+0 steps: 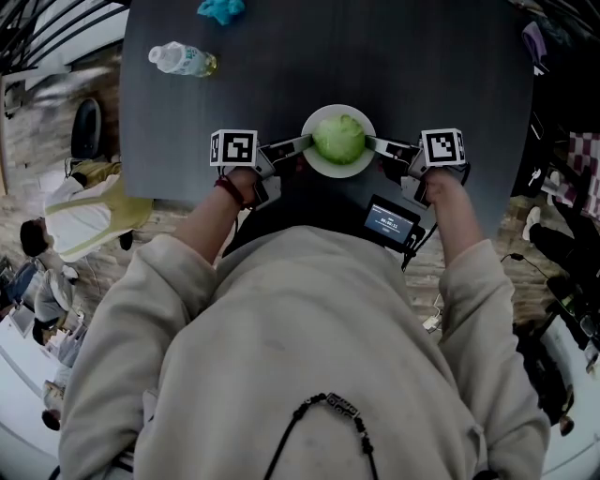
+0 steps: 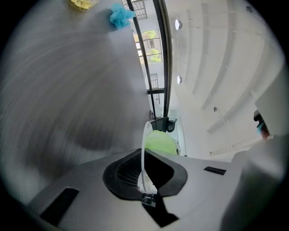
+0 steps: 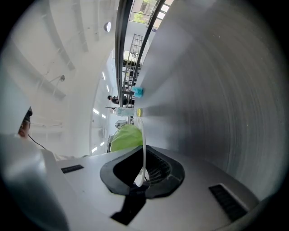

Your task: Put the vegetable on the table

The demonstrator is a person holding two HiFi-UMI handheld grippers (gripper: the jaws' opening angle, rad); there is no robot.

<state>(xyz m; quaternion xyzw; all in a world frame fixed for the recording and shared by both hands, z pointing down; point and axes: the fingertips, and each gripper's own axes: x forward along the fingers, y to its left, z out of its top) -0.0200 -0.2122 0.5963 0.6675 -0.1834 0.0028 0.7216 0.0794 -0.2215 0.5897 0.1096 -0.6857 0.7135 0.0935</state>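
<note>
Both arms reach forward. The left gripper [image 1: 300, 144] and right gripper [image 1: 377, 143] clamp their jaws on opposite sides of the round white plate [image 1: 337, 173]. It holds the round green vegetable [image 1: 338, 138], at the near edge of the dark grey worktop [image 1: 394, 56].

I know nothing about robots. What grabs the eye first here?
A round green vegetable sits on a white plate by the near edge of the dark table. The left gripper and the right gripper each clamp the plate's rim in their jaws, from opposite sides. Farther back lie a plastic bottle and a crumpled blue thing.
</note>
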